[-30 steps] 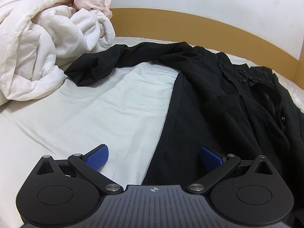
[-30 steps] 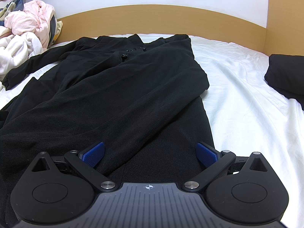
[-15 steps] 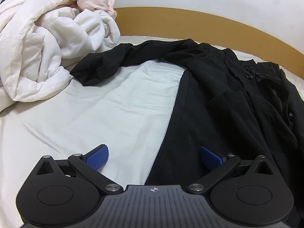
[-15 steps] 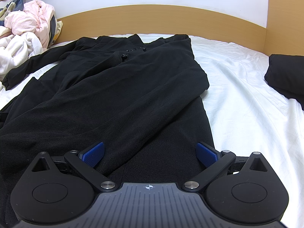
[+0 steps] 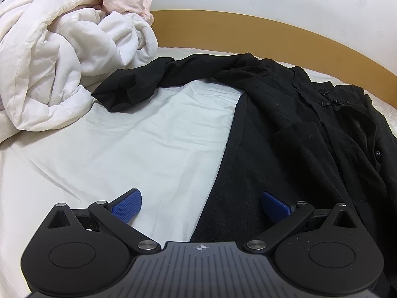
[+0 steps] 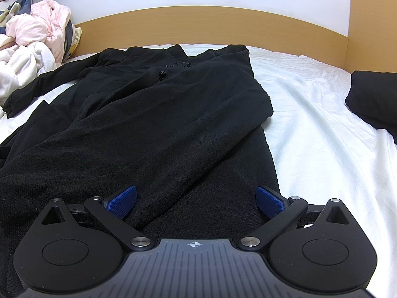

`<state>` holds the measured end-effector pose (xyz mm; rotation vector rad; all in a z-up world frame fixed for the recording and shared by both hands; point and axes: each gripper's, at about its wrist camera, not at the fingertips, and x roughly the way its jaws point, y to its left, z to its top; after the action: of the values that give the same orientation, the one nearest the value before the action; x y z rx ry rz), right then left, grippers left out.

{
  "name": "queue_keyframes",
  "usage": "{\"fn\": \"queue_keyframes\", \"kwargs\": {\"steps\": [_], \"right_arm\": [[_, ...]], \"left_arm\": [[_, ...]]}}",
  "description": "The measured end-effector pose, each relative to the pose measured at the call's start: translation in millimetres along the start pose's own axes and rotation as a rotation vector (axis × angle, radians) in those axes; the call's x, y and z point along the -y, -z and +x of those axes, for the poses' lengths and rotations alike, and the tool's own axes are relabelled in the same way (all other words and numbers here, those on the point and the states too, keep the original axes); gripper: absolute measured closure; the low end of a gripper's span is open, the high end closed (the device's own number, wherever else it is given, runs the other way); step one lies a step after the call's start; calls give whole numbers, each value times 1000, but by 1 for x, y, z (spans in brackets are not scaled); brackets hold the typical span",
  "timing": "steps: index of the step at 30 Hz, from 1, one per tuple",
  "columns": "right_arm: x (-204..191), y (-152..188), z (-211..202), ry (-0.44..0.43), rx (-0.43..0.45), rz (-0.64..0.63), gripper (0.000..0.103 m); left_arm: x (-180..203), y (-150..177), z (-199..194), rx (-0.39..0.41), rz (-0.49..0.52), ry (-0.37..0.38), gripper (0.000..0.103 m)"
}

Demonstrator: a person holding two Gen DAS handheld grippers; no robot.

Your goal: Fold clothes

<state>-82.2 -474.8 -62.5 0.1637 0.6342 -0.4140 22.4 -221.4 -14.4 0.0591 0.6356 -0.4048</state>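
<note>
The black garment [image 6: 153, 129] lies spread out on the bed [image 6: 310, 114], with its collar up near the wooden headboard [image 6: 198, 22] and its bottom part close to the two claws. It is laid flat like this so it can be folded neatly. One sleeve is already laid across the front of the garment, so that side looks tucked in. The other sleeve [image 5: 153, 84] sticks out to the side on the white sheet, toward the pile of white bedding [image 5: 62, 67]. It looks like the next part to fold in.

The left claw [image 5: 201, 204] is wide apart and holds nothing. It hangs right over the long side edge of the garment, with one blue pad above the sheet and one above the black cloth. That looks like a good spot for picking up this edge.

The right claw [image 6: 196, 200] is also wide apart and empty, low over the bottom part of the garment. Another dark bundle [image 6: 372, 99] rests at the far side of the bed, well apart.
</note>
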Motion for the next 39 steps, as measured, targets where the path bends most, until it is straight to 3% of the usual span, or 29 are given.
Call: {"fn": "queue_keyframes", "kwargs": {"steps": [39], "right_arm": [[-1, -1, 0, 1, 0, -2, 0]], "left_arm": [[3, 1, 2, -9, 28, -25, 0]]}}
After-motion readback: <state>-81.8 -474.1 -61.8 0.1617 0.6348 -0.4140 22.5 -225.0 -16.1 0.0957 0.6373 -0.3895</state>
